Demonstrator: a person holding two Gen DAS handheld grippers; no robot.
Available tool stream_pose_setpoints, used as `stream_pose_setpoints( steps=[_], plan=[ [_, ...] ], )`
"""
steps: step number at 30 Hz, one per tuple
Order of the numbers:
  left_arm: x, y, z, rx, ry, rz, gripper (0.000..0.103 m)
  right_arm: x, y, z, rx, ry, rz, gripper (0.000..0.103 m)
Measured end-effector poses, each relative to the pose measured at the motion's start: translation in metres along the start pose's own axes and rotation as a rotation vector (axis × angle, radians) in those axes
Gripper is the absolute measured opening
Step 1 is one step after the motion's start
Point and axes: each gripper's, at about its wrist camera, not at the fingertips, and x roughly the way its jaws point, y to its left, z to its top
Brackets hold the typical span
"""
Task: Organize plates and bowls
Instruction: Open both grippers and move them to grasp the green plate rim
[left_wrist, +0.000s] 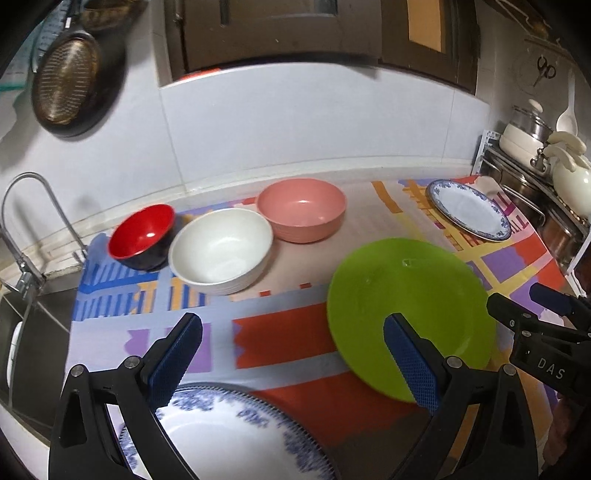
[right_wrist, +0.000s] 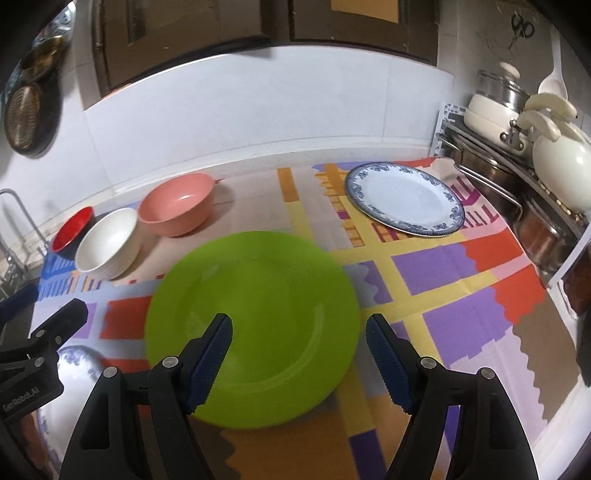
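A lime green plate (right_wrist: 255, 325) lies on the patterned mat, directly below my open right gripper (right_wrist: 299, 363); nothing sits between its fingers. My open left gripper (left_wrist: 291, 360) hovers over a blue-patterned white plate (left_wrist: 229, 439) at the near edge, with the green plate (left_wrist: 410, 317) to its right. At the back left stand a red-and-black bowl (left_wrist: 142, 236), a white bowl (left_wrist: 221, 249) and a pink bowl (left_wrist: 301, 208) in a row. Another blue-rimmed white plate (right_wrist: 404, 197) lies at the back right. The right gripper (left_wrist: 543, 325) shows at the left wrist view's right edge.
A sink with a tap (left_wrist: 26, 236) lies left of the mat. A metal rack (right_wrist: 517, 184) with pots and a cream kettle (right_wrist: 561, 162) stands at the right. A white tiled wall (right_wrist: 258, 118) backs the counter; a pan (left_wrist: 70, 81) hangs upper left.
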Motion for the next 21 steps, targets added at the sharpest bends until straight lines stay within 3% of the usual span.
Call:
stream_pose_setpoints(
  steps=[11,21],
  plan=[
    [0.056,-0.03,0.013,0.032,0.092,0.014,0.099,0.057,-0.031,0.006,0.054,0.077,-0.005,0.075],
    [0.11,-0.043,0.01,0.022,0.224,-0.01,0.088,0.093,-0.042,0.005,0.089,0.145,0.002,0.075]
  ],
)
